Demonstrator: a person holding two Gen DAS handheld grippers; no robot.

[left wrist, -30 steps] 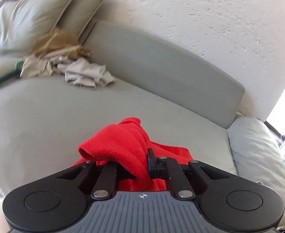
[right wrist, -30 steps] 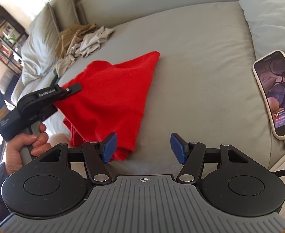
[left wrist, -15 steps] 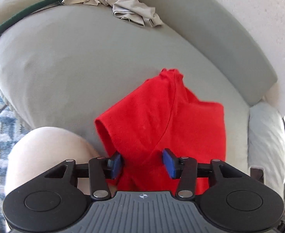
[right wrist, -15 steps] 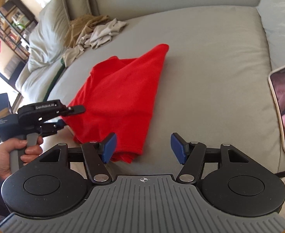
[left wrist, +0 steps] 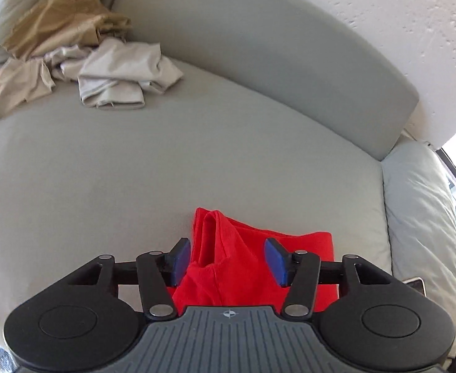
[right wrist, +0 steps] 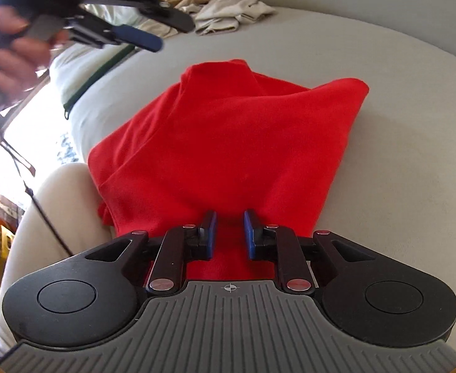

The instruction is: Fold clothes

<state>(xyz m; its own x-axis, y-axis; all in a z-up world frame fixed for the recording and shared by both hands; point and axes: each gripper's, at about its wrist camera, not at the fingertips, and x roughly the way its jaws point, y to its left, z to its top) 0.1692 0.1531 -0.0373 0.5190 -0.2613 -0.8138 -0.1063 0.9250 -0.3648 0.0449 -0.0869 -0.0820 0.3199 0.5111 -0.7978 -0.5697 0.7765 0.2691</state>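
Observation:
A red garment (right wrist: 228,143) lies loosely folded on the grey sofa seat (right wrist: 398,155), one corner pointing to the back right. My right gripper (right wrist: 230,236) sits low over its near edge. Its jaws stand narrowly apart, with red cloth showing in the gap and no clear pinch. In the left wrist view the same garment (left wrist: 243,264) lies under and beyond my left gripper (left wrist: 228,259), which is wide open and holds nothing. The right wrist view shows that left gripper (right wrist: 134,35) raised above the sofa at the upper left, held by a hand (right wrist: 13,59).
A pile of beige and tan clothes (left wrist: 109,71) lies at the back of the seat near a cushion. The grey backrest (left wrist: 274,62) runs behind. A pale pillow (left wrist: 420,217) and a phone (left wrist: 414,283) lie to the right. A knee (right wrist: 57,217) is at the sofa's front edge.
My left gripper let go of the red cloth, opened and rose away from it. My right gripper moved in over the garment's near edge and its jaws narrowed.

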